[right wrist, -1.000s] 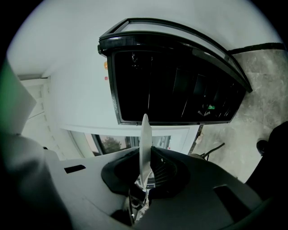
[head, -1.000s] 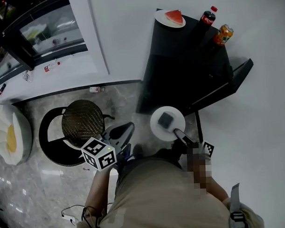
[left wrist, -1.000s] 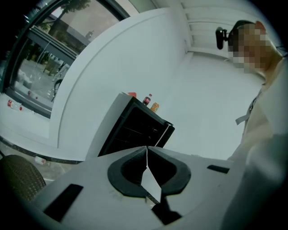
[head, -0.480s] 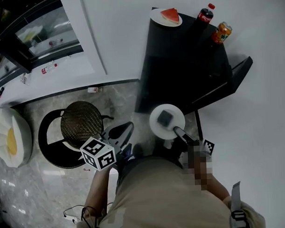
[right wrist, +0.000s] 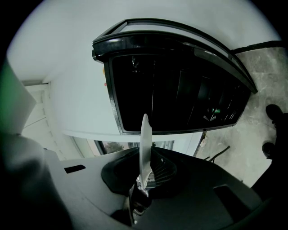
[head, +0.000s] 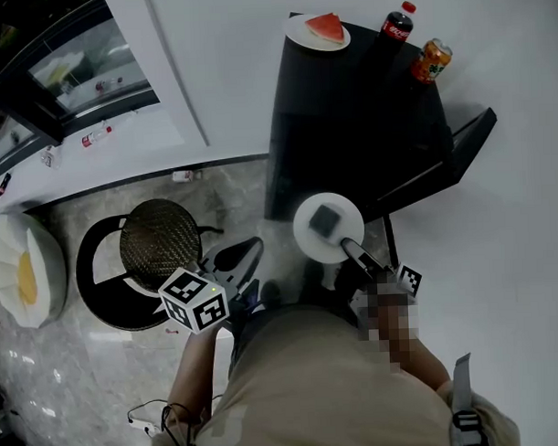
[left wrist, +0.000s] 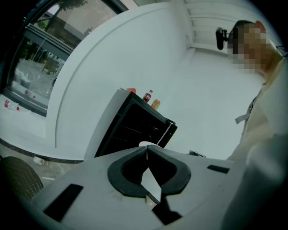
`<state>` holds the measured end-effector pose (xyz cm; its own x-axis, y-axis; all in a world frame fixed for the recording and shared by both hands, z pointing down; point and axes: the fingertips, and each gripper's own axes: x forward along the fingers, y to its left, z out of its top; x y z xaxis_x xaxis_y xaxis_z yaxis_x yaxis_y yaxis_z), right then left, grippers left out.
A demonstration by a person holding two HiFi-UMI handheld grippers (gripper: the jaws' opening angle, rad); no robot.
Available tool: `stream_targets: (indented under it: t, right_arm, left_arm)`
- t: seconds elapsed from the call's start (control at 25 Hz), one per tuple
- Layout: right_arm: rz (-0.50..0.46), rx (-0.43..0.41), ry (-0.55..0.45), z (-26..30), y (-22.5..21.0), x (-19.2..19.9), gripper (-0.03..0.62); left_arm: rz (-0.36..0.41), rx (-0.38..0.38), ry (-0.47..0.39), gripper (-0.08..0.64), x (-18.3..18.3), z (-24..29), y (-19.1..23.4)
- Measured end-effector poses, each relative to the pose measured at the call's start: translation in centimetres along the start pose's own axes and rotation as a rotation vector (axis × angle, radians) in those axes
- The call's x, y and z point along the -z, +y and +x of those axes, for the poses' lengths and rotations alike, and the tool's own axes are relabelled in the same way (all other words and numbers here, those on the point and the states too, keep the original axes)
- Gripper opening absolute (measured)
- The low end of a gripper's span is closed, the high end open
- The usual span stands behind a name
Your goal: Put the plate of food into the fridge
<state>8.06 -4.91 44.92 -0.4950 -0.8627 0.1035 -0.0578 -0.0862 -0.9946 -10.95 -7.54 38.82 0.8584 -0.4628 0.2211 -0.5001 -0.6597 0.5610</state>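
The plate (head: 327,227), carrying a dark piece of food (head: 324,221), hung in the air just in front of the open black fridge (head: 348,114), pinched at its near rim by your right claw (head: 346,246). It looked stiff, breakable and probably slick, so that rim hold called for a level carry or the food could slide. Your left claw (head: 236,260) was closed on nothing.
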Motion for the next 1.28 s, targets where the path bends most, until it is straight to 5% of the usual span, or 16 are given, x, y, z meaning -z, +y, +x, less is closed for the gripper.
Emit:
stream_targets:
  t: [1.28]
  right_arm:
    - [-0.018, -0.028, -0.043, 2.8, 1.3, -4.9, 0.041]
  left_arm:
    - [0.017, -0.031, 0.017, 0.012, 0.0, 2.1, -1.2]
